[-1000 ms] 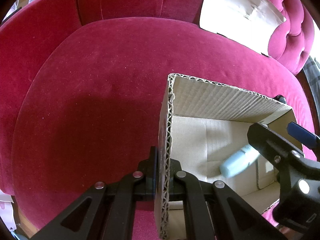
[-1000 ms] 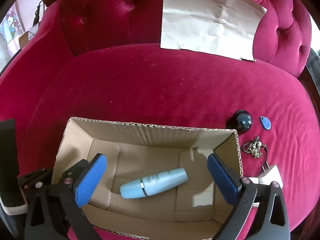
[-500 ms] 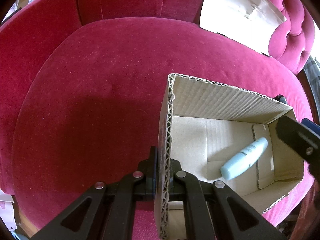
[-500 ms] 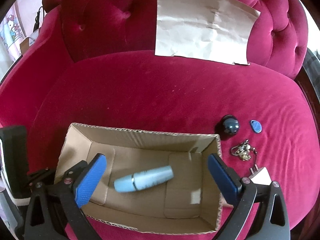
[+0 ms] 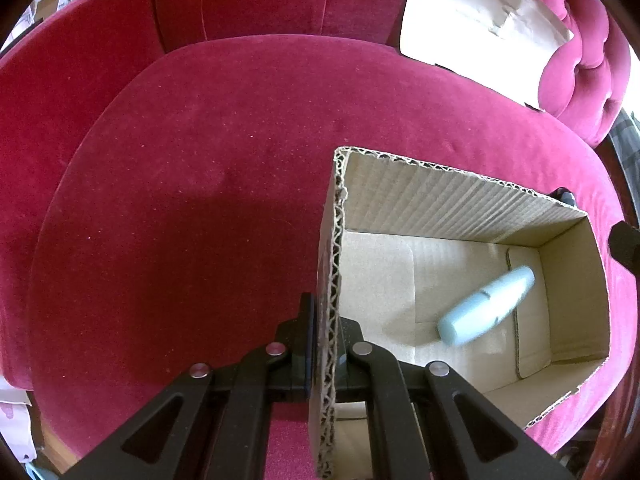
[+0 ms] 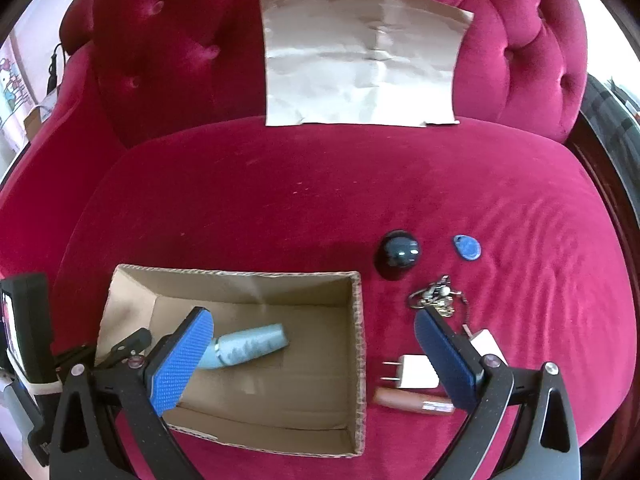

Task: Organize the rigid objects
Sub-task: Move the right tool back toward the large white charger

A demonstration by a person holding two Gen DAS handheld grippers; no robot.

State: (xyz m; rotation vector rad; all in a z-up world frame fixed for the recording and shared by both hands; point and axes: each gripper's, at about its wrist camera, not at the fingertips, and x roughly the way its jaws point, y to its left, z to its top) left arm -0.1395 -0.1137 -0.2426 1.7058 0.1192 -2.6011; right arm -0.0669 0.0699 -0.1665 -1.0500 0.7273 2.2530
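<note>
Left gripper (image 5: 322, 344) clamped tight on the near wall of the cardboard box (image 5: 452, 196), steadying it on the red velvet seat (image 5: 200, 184). Right gripper (image 6: 312, 354) spread wide and empty, hanging over the box's right wall. Pale blue bottle (image 6: 250, 346) already lying on the box floor. Outside, just right of the box: white plug adapter (image 6: 416, 372), brown lipstick tube (image 6: 412, 400), key bunch (image 6: 436, 300), dark round ball (image 6: 398, 254), blue key fob (image 6: 467, 247).

Probably best next: shift right, centre over the adapter, close across its flat sides clear of the prongs, lift straight. Keep the left clamp firm so the box cannot slide on the velvet.
</note>
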